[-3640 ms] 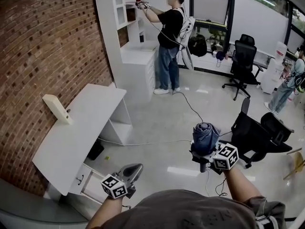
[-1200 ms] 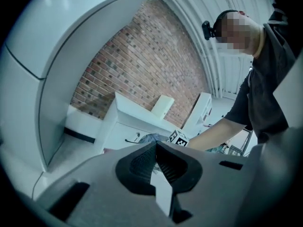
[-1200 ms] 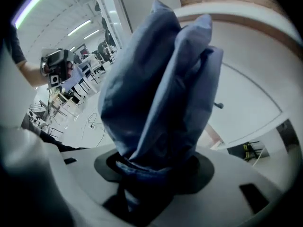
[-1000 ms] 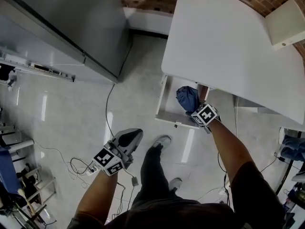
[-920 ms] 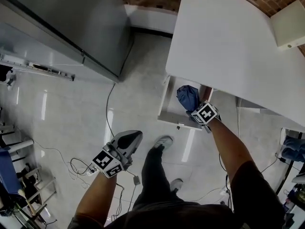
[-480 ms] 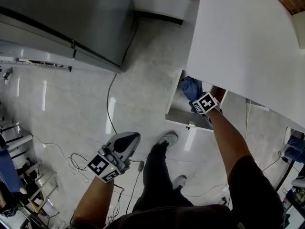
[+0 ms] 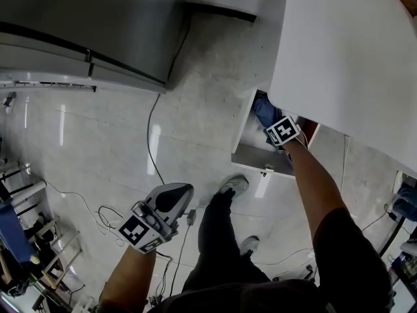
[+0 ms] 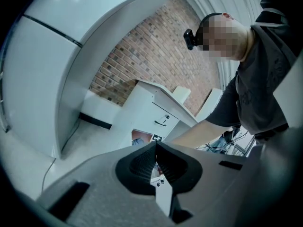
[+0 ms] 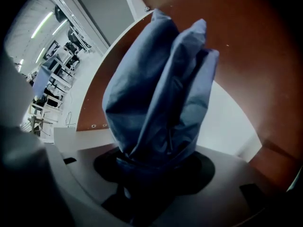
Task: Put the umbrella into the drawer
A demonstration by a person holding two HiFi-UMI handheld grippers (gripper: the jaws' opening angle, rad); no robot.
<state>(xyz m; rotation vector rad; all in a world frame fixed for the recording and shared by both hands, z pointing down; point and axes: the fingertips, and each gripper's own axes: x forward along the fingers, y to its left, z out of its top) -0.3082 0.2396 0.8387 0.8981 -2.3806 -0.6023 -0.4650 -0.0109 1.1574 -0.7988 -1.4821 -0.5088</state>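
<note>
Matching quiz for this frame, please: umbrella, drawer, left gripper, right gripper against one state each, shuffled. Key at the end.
1. umbrella
2. drawer
3. left gripper
4. right gripper

A. pulled open under the white desk
B. shut, nothing held, over the floor
C. clamped on blue fabric, pointing down
D. folded, blue, reaching into the open compartment

Pairs: 1-D, 2-A, 3-B, 4-C
</note>
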